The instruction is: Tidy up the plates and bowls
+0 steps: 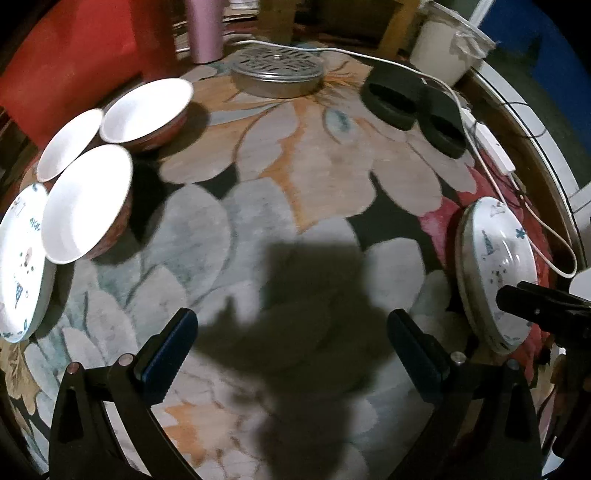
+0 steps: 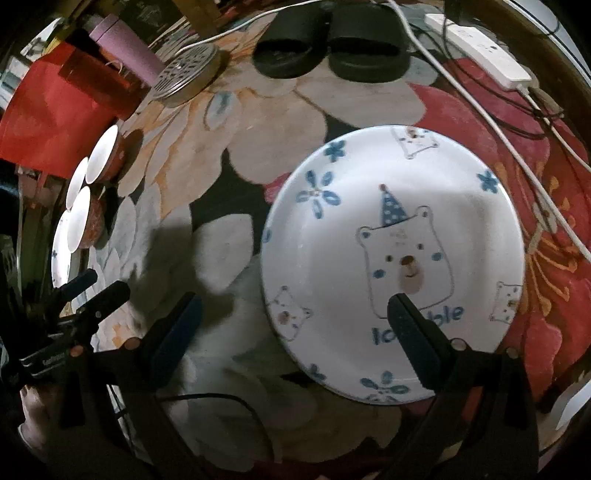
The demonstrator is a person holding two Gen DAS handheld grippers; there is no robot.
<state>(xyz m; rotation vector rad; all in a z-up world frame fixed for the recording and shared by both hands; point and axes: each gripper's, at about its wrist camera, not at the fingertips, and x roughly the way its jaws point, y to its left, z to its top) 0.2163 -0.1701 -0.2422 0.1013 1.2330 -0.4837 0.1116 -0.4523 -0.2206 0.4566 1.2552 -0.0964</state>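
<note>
A white plate with a blue bear print (image 2: pixel 391 229) lies flat on the floral rug. My right gripper (image 2: pixel 295 314) is open: its right finger hovers over the plate and its left finger over the rug, so the plate's left rim lies between them. That plate (image 1: pixel 491 266) is at the right in the left wrist view. My left gripper (image 1: pixel 291 332) is open above bare rug with nothing between its fingers. Three white bowls with red outsides (image 1: pixel 147 110) (image 1: pixel 70 144) (image 1: pixel 86 203) cluster at the left. A second printed plate (image 1: pixel 22 258) sits beside them.
A pair of black slippers (image 1: pixel 413 103), a round metal tin with a perforated lid (image 1: pixel 277 74) and a pink tumbler (image 1: pixel 205 29) stand at the far side. A white power strip (image 2: pixel 480 51) and cables run along the right. A white bucket (image 1: pixel 443 48) is far right.
</note>
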